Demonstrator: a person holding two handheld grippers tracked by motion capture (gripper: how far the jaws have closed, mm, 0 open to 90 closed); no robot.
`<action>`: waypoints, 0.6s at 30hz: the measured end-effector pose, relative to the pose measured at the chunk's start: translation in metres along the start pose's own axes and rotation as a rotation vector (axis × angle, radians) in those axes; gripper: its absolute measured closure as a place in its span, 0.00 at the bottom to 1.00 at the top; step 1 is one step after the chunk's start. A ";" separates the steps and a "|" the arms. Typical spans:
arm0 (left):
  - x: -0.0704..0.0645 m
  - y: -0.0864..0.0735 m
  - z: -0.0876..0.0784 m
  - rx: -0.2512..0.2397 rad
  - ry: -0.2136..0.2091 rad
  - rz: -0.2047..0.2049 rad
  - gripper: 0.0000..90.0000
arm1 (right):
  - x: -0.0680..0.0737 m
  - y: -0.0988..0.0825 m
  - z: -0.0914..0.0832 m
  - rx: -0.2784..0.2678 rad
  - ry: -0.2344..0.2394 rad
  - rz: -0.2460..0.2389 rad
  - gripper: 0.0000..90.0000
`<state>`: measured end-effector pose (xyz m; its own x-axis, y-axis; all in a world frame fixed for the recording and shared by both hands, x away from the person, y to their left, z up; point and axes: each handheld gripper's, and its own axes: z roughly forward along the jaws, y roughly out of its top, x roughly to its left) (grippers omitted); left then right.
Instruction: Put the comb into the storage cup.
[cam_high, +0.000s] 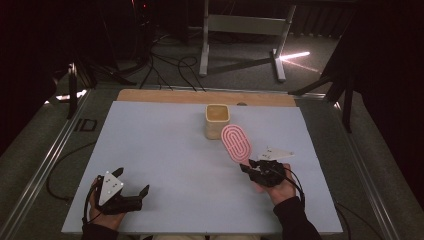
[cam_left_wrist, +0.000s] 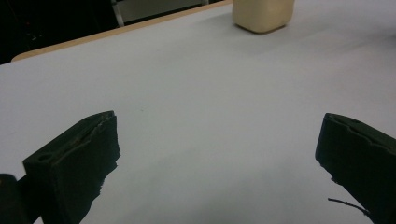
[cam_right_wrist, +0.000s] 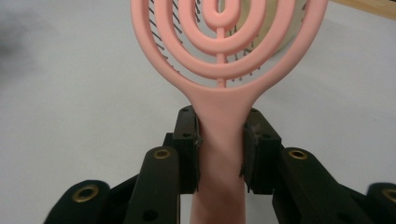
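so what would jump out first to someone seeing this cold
The pink hairbrush, its handle clamped in the right hand-held gripper, stands out against the pale table, its head raised toward the beige cup at the far middle. At near left, the left hand-held gripper rests with jaws wide open and nothing between them.

I see a pink hairbrush (cam_right_wrist: 219, 70) of smooth, matt plastic with thin dark bristles, gripped by my right tongs (cam_right_wrist: 219, 140), matt black plastic with brass-coloured rivets. The tabletop (cam_high: 165, 150) has a smooth pale covering over a wooden edge; the cream cup (cam_high: 217, 121) looks matt
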<state>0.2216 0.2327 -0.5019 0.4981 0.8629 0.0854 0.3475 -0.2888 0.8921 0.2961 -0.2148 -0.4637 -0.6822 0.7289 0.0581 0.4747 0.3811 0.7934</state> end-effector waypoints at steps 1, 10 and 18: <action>0.000 0.000 0.001 0.001 -0.001 -0.002 0.00 | 0.001 0.000 0.001 0.003 0.003 -0.004 0.78; 0.005 0.010 -0.003 -0.038 -0.024 -0.071 0.00 | 0.009 0.007 0.009 0.017 0.023 -0.036 0.78; 0.004 0.021 0.000 -0.038 -0.031 -0.059 0.00 | 0.011 0.011 0.008 0.003 0.027 -0.041 0.78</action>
<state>0.2308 0.2304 -0.4824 0.5018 0.8648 0.0190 0.3467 -0.2212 0.9115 0.2989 -0.1979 -0.4592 -0.7154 0.6975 0.0420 0.4482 0.4119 0.7933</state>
